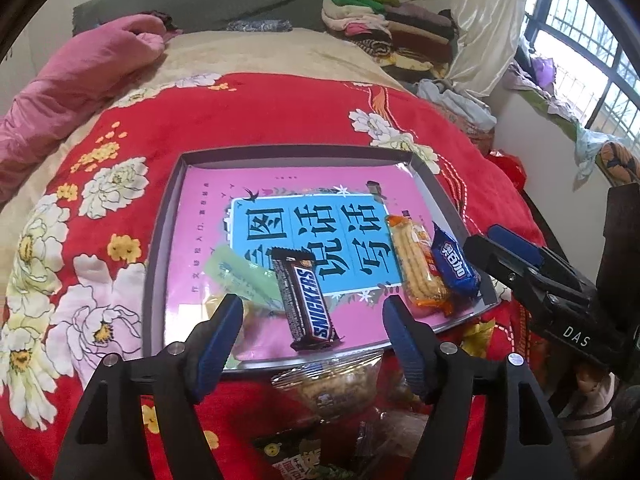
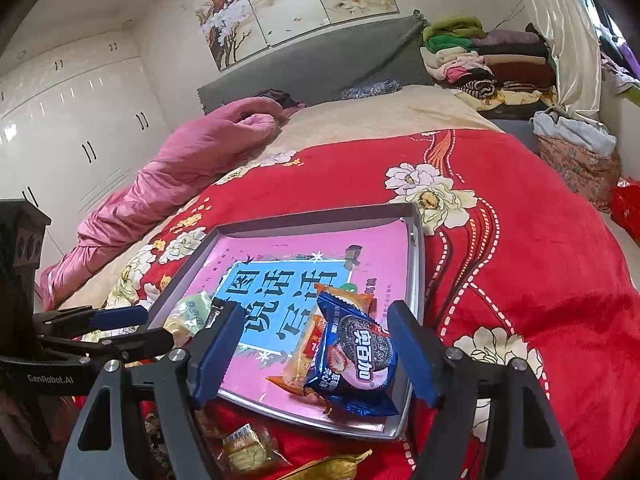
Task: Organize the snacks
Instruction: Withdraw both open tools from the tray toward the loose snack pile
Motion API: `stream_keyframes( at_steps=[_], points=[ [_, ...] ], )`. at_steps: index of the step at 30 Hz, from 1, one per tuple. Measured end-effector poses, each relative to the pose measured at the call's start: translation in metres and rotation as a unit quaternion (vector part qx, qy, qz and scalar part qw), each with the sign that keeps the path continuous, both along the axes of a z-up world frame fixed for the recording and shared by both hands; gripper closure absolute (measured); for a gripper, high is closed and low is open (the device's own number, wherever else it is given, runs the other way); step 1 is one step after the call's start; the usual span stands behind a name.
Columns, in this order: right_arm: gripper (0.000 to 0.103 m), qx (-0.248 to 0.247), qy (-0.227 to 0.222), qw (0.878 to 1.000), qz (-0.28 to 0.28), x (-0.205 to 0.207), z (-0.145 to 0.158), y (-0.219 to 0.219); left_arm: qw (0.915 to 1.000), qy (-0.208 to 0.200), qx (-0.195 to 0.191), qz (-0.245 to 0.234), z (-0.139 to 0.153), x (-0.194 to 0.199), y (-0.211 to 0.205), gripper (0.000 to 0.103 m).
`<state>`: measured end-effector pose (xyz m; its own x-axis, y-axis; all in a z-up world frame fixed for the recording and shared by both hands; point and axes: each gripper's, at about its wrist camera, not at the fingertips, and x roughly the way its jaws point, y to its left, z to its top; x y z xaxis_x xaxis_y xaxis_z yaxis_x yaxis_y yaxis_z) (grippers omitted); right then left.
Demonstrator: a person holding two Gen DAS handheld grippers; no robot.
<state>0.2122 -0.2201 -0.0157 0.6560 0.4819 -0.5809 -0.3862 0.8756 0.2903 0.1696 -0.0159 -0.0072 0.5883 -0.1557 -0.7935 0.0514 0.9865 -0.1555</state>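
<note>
Left wrist view showed the left hand-held gripper (image 1: 314, 314) with jaws spread wide, nothing clamped; a Snickers bar (image 1: 306, 298) lay flat between the blue pads, touched by neither. It sat on the pink book cover inside a shallow grey tray (image 1: 160, 248) on the bed's red floral quilt (image 1: 120, 128). Only this view showed the Snickers wrapper in full and the pale green packet (image 1: 240, 280) just left of it, partly behind the left pad. Four snacks counted in the tray here: green packet, Snickers, an orange cracker pack (image 1: 418, 266) and a blue Oreo pack (image 1: 456, 264), the last two side by side and touching at the tray's right edge. One clear bag of snacks (image 1: 332, 386) lay outside the tray's near rim, with more loose wrappers below it, too blurred to count. Right wrist view showed the right hand-held gripper (image 2: 314, 352) also wide open, holding nothing; the Oreo pack (image 2: 352, 360) rested between its pads at the tray's near right corner, partly over the cracker pack (image 2: 308, 352), with a gap to each pad. Only this view showed a gold-wrapped sweet (image 2: 244, 446) and a yellow wrapper (image 2: 332, 468) on the quilt below the tray, one each. Each view caught the other gripper at its edge. Two grippers, one tray.
</note>
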Motion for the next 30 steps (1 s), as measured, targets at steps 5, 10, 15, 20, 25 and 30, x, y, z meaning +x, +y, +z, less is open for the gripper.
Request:
stream_keyframes(
  at_steps=[5,10,15,20,25,30],
  points=[
    [0.028,-0.002,-0.007,1.0,0.007,-0.004,0.004,0.001,0.9999,-0.004,0.003,0.013,0.005,-0.005,0.009,0.029],
    [0.028,-0.005,-0.014,1.0,0.012,-0.009,0.008,0.002,0.9997,-0.012,0.003,0.019,0.013,-0.011,0.017,0.029],
    [0.026,-0.006,-0.031,0.999,0.016,-0.018,0.014,0.003,0.9995,-0.017,0.006,0.025,0.016,-0.019,0.022,0.028],
    [0.024,-0.012,-0.038,0.999,0.018,-0.025,0.016,0.002,0.9995,-0.016,0.005,0.026,0.016,-0.027,0.027,0.028],
    [0.023,-0.008,-0.037,0.999,0.012,-0.031,0.018,-0.001,0.9996,-0.012,0.009,0.023,0.012,-0.034,0.03,0.028],
    [0.019,-0.002,-0.045,0.999,0.005,-0.04,0.024,-0.004,0.9997,-0.006,0.01,0.023,0.008,-0.041,0.034,0.028]
  ],
)
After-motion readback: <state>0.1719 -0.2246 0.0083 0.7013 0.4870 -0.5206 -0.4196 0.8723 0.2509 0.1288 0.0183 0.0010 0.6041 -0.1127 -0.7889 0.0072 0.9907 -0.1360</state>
